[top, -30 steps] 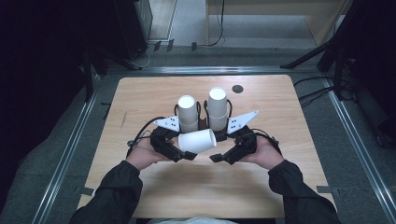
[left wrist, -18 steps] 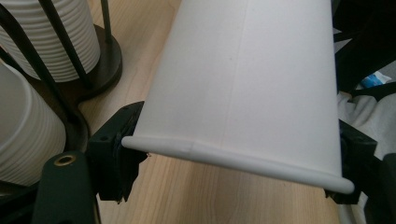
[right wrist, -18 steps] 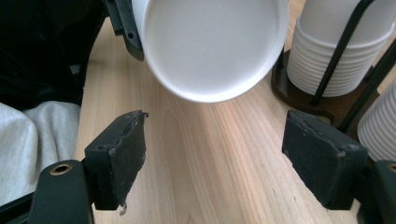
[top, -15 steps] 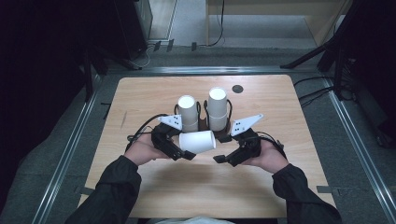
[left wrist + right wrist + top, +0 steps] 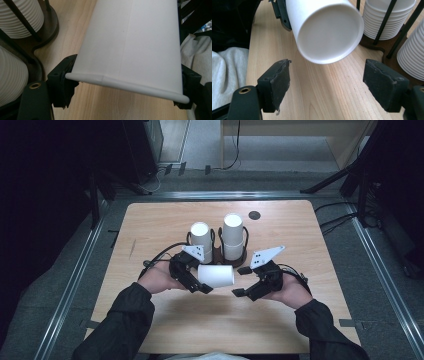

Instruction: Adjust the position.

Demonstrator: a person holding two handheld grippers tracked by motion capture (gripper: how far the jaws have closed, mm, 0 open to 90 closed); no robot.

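Between left hand-held gripper (image 5: 201,279) jaws: smooth, tapered white paper cup (image 5: 216,275).

Right gripper (image 5: 241,281): jaws spread, bare tabletop (image 5: 329,95) between them. Ahead, just beyond its tips: closed base of a sideways paper cup (image 5: 327,32). Beyond, rightward: cup stacks (image 5: 387,20) in black-rod holder (image 5: 384,25) obstruct. Behind: table free.

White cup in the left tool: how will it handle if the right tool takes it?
The paper cup looks thin-walled and light, so a hard squeeze from the right tool would probably dent it. Lying sideways and tapered, it would likely roll in an arc if dropped on the table.
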